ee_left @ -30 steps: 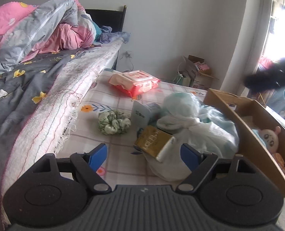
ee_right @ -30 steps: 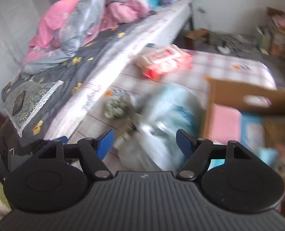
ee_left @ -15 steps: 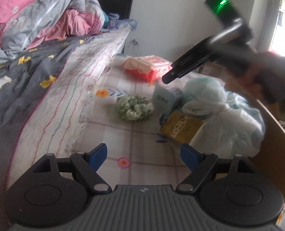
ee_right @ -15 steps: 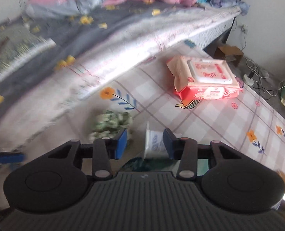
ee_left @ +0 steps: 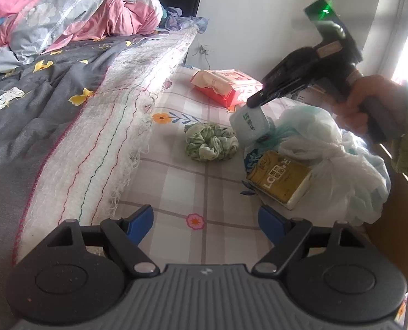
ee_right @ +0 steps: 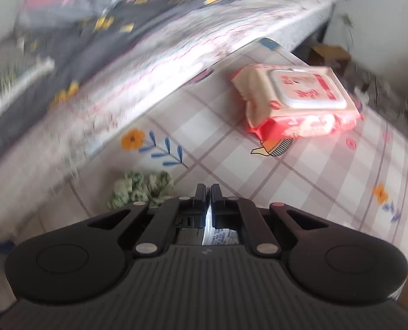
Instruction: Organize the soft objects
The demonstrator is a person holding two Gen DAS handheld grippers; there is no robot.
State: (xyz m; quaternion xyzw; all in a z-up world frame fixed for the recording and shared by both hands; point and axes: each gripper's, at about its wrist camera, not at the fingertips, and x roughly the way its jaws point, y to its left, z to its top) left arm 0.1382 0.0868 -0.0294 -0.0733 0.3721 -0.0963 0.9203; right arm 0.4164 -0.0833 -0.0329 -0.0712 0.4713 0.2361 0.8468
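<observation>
My right gripper (ee_left: 254, 101) is clamped on the top edge of a small tissue pack (ee_left: 249, 125), lifted just above the scrunchie (ee_left: 210, 144) and plastic bag (ee_left: 333, 162). My left gripper (ee_left: 205, 224) hangs spread wide, empty, over the checked cloth (ee_left: 181, 181).

We count one green scrunchie (ee_left: 211, 145), one pink wipes pack (ee_left: 227, 85) and one gold packet (ee_left: 281, 179). We also count one white plastic bag (ee_left: 333, 162) and one small tissue pack (ee_left: 250, 124).
</observation>
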